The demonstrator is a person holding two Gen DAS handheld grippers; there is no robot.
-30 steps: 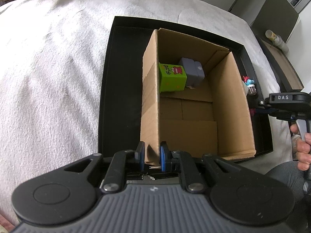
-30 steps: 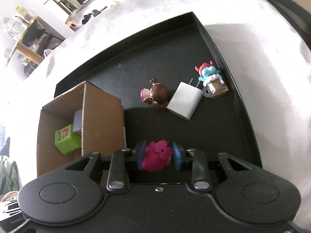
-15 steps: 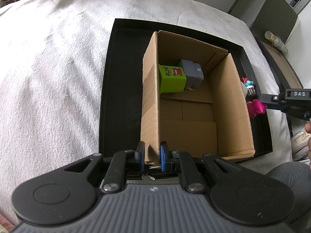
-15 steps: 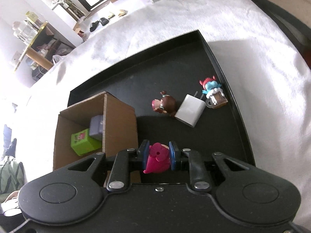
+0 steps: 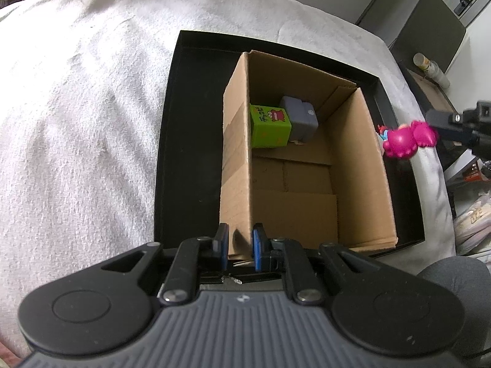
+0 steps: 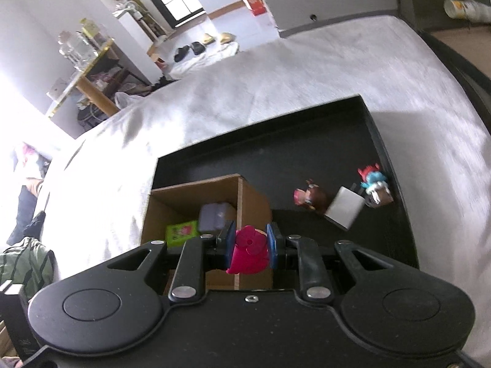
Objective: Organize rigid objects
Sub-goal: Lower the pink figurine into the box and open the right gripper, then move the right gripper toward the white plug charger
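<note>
An open cardboard box [image 5: 362, 165] stands in a black tray [image 5: 190, 122]. Inside lie a green cube [image 5: 269, 126] and a grey block [image 5: 299, 117]. My left gripper [image 5: 240, 245] is shut on the box's near left wall corner. My right gripper [image 6: 250, 242] is shut on a pink toy figure [image 6: 249, 253] and holds it above the box's right wall [image 6: 254, 202]; the toy also shows in the left wrist view [image 5: 408, 139]. On the tray floor lie a brown figure [image 6: 311, 197], a white block [image 6: 345, 210] and a blue-and-red figure [image 6: 376, 185].
The tray sits on a white textured cloth [image 5: 76, 107]. Furniture, a shelf with jars [image 6: 79, 52] and shoes [image 6: 190, 49] stand beyond the surface. A dark cabinet [image 5: 429, 30] stands at the right.
My right gripper has lifted the pink toy off the tray floor and carried it left, up over the box's right wall. My left gripper still holds the box corner.
</note>
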